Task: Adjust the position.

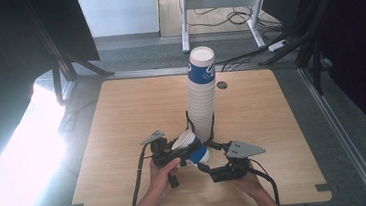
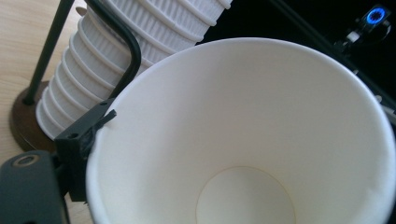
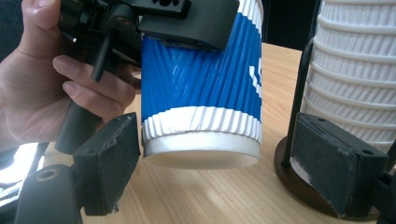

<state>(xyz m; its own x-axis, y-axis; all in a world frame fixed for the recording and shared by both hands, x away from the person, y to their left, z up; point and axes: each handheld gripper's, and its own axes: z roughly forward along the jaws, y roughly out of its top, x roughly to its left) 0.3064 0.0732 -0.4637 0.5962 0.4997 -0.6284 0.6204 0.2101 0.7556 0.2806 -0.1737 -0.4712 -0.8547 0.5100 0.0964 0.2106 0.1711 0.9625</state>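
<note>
The left gripper [image 1: 178, 153] pinches the cup [image 1: 191, 147] by its rim. The right gripper [image 1: 211, 157] has its jaws wide apart, empty. The cup looks light and squashy; hold it gently by the ribbed side.

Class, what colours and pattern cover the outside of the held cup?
Blue ribbed cup with a white band at its base; clearest in the right gripper view.

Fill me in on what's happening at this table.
A person works with a tool in each hand beside a tall stack of cups held in a black wire holder on the wooden table. The left tool grips a single blue-and-white cup by its rim, tilted, just off the stack. The right tool sits at that cup's bottom end with its jaws open on either side, not pressing it.
</note>
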